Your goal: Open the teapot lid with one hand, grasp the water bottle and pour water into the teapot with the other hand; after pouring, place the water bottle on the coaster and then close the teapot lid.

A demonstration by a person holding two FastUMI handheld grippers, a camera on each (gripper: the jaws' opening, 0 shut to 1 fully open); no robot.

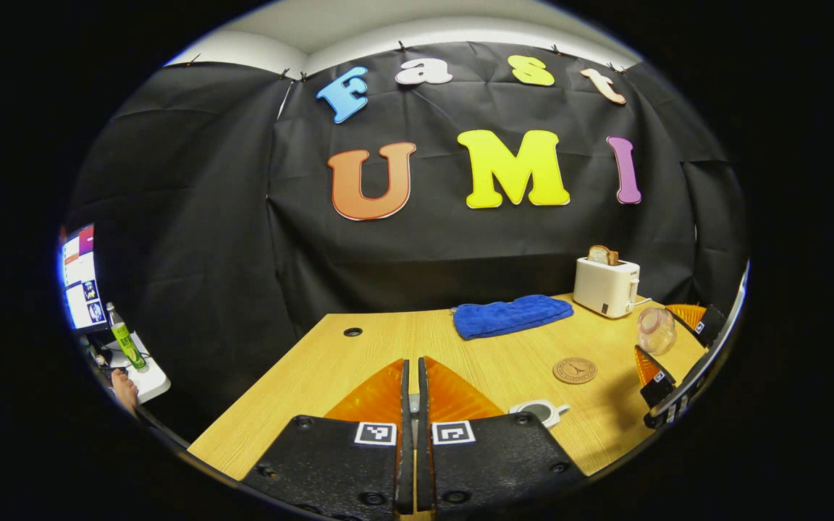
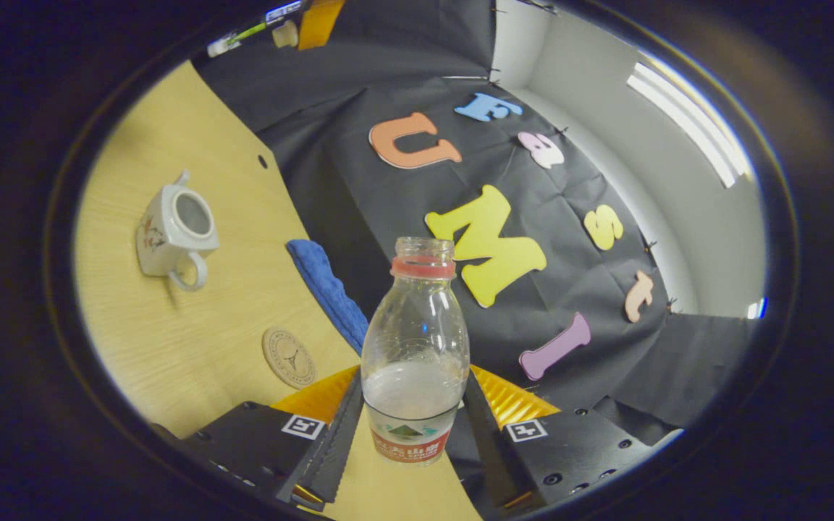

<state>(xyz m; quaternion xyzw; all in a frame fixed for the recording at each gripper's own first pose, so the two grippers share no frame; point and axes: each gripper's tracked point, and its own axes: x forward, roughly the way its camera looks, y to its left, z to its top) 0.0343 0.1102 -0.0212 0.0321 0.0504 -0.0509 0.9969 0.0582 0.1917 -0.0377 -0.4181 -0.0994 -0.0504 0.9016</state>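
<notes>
Between my right tongs [image 2: 411, 427] sits the water bottle [image 2: 415, 347], both fingers pressed against its lower body at the label. It has no cap, its neck ring shows at the top, and it is partly filled with water. The whole right gripper view is tilted, so the surface [image 2: 192, 333] runs up the left side. In the left gripper view the bottle [image 1: 656, 330] appears by the right edge of the surface, leaning, held off the wood by my right tongs [image 1: 667, 362].

My left tongs [image 1: 411, 394] are pressed together, with nothing that I can see between them, above the near edge of the surface [image 1: 388, 340].

On the surface the teapot [image 2: 171, 231] stands with its lid off and its mouth open; in the left gripper view it [image 1: 540, 412] lies just to the right of my left tongs. The coaster [image 1: 575, 370] lies bare, near the teapot and apart from it. A blue towel [image 1: 512, 315] lies toward the far edge, and a white toaster [image 1: 605, 286] with a slice of bread [image 1: 603, 255] in it stands by the far right corner.
</notes>
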